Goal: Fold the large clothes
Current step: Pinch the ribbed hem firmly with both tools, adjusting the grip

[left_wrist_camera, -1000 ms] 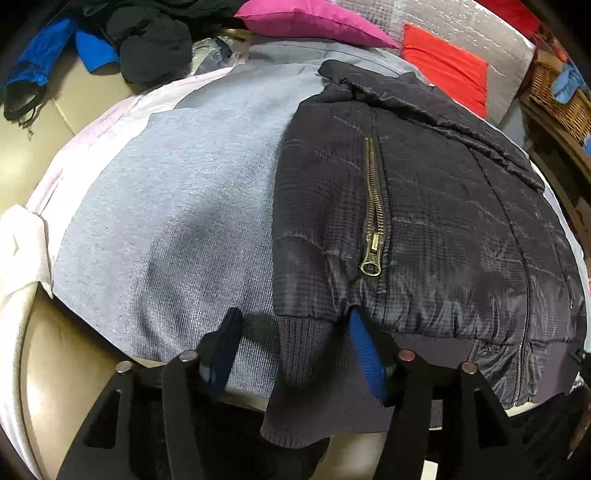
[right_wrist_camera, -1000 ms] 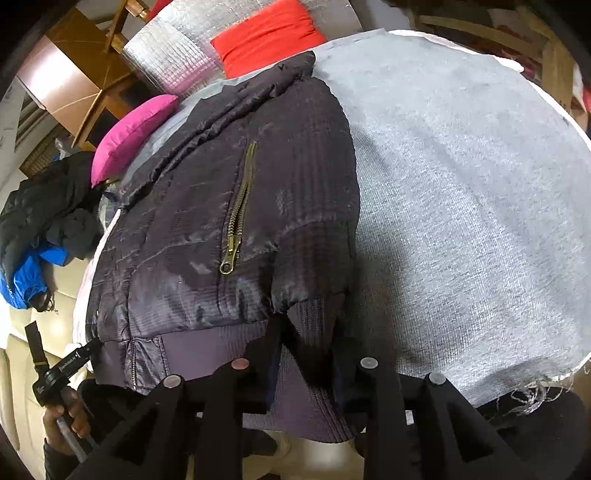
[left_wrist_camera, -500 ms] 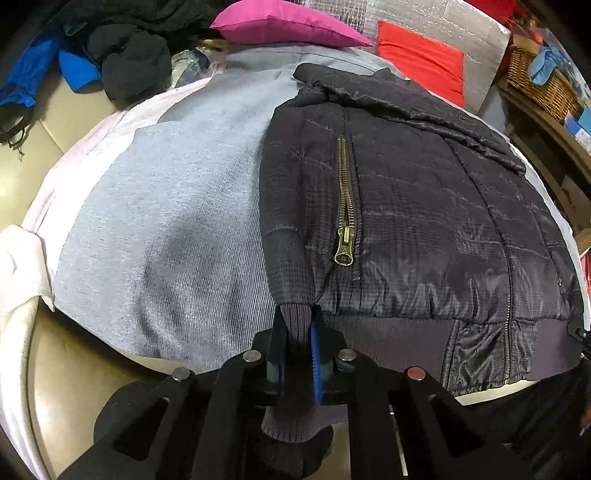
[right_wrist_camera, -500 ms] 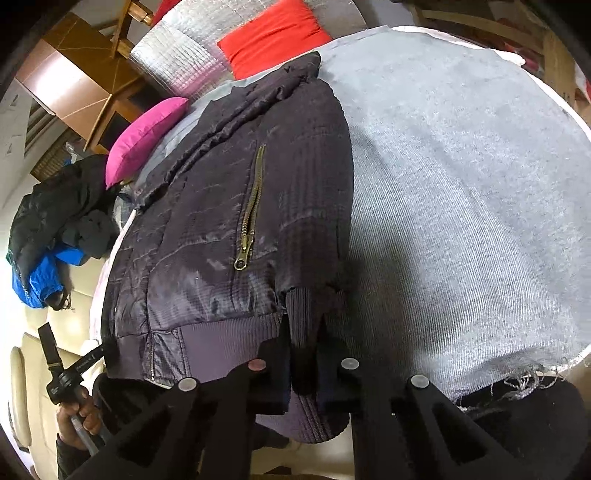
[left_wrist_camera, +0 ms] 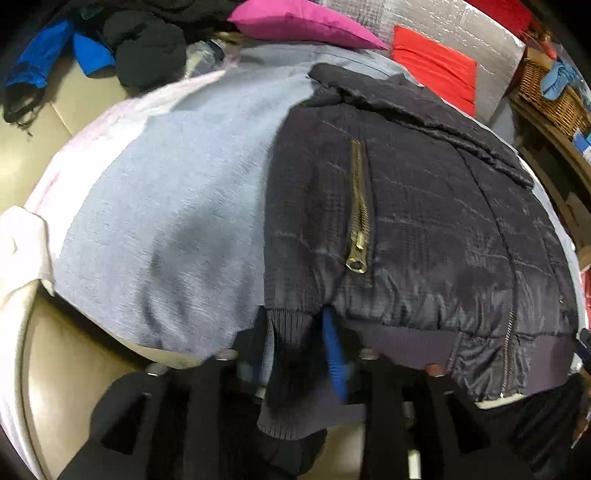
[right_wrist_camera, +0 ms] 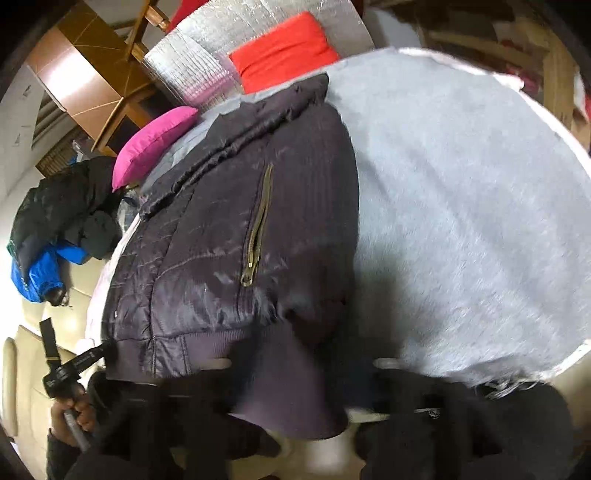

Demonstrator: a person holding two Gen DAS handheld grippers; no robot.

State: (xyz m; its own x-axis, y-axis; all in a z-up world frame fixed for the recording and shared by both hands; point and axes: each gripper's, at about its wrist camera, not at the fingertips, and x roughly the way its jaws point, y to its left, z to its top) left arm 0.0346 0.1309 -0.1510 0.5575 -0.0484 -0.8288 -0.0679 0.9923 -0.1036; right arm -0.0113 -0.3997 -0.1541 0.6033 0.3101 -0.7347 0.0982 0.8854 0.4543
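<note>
jacket (left_wrist_camera: 424, 221): dark navy, quilted, faint plaid sheen
zip (left_wrist_camera: 360, 206): brass
cuff (left_wrist_camera: 291, 373): dark ribbed knit
blanket (left_wrist_camera: 177, 221): light grey
pillow (left_wrist_camera: 299, 20): magenta
cushion (left_wrist_camera: 432, 70): red
basket (left_wrist_camera: 546, 92): tan wicker

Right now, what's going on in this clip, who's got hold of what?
A person is working with two handheld grippers on a dark puffer jacket spread flat on a grey cloth. In each wrist view a ribbed sleeve cuff hangs over the near edge between the fingers. The left gripper and the right gripper both look open, fingers either side of the cuff rather than clamped, though the images are blurred. The sleeve lies along the jacket's side.
</note>
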